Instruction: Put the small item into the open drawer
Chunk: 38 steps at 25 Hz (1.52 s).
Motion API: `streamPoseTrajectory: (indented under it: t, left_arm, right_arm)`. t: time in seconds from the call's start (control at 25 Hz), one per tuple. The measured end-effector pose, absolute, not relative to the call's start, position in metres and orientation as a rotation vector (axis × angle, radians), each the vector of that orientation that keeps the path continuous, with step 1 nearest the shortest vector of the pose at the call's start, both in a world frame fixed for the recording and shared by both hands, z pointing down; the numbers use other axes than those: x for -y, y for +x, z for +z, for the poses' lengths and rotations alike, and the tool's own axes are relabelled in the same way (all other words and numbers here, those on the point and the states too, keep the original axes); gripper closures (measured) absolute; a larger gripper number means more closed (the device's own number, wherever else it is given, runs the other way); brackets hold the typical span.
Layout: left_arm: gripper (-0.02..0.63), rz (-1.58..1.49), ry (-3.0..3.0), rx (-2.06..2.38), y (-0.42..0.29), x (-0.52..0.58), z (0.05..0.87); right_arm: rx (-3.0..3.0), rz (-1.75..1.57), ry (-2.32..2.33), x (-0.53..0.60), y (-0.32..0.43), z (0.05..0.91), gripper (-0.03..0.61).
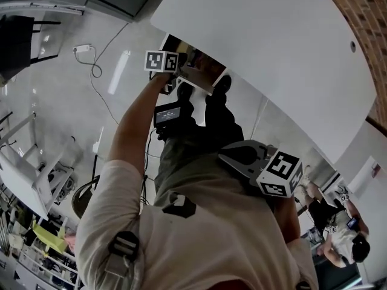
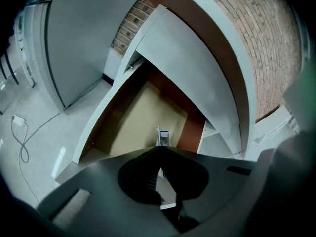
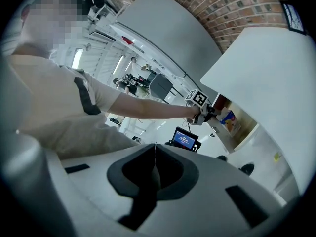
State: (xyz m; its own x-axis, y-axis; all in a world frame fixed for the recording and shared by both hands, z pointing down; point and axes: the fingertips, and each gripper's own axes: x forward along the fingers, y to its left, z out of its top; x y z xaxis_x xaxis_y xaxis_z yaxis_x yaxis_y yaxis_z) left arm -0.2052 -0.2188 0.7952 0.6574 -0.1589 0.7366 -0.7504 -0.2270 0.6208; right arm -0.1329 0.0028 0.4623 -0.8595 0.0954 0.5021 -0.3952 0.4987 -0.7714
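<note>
Closest to the head camera is the person's pale shirt (image 1: 205, 222), with the right gripper (image 3: 155, 146) held low at the right hip. Its own view shows both jaws pressed together with nothing between them (only the room shows beyond the tips). The left arm (image 1: 130, 132) reaches to the far side of the scene, where the left gripper (image 2: 159, 148) is poised at the mouth of the open drawer (image 2: 131, 127). Its jaws are closed on the small item (image 2: 163, 135), a thin flat packet with a blue edge that stands upright and sticks out past the tips. The packet hangs over the drawer's tan bottom, towards its far right corner, near the reddish-brown side wall (image 2: 193, 132); whether it touches the bottom I cannot tell. The drawer is pulled out from under a white cabinet top (image 1: 272, 47), which runs off to the right. A brick wall (image 2: 256, 48) rises behind the cabinet. On the pale floor (image 2: 44, 149) to the left of the drawer lies a white cable (image 2: 22, 144) with a small plug block (image 2: 17, 120) at its end. A second person (image 1: 338, 228) is at the near right, well apart from the drawer.
</note>
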Motion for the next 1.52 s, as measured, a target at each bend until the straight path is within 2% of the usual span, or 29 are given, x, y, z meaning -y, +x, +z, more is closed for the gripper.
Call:
streamPoseTrajectory:
  t: [0.88,1.04,1.52]
  left_arm:
    - [0.607,0.853,1.744,0.822,-0.204,0.248,0.847]
    - [0.524,0.852,1.744,0.791,-0.199,0.250,0.844]
    - [0.518,0.846,1.759,0.752,-0.207,0.250,0.825]
  right_arm:
    - [2.170,1.379,0.242,-0.013,-0.137,0.484,0.572]
    - [2.172,1.373,0.246,-0.012,-0.137,0.483,0.572]
    - [2.200,1.329,0.237,-0.005,-0.148,0.479,0.572]
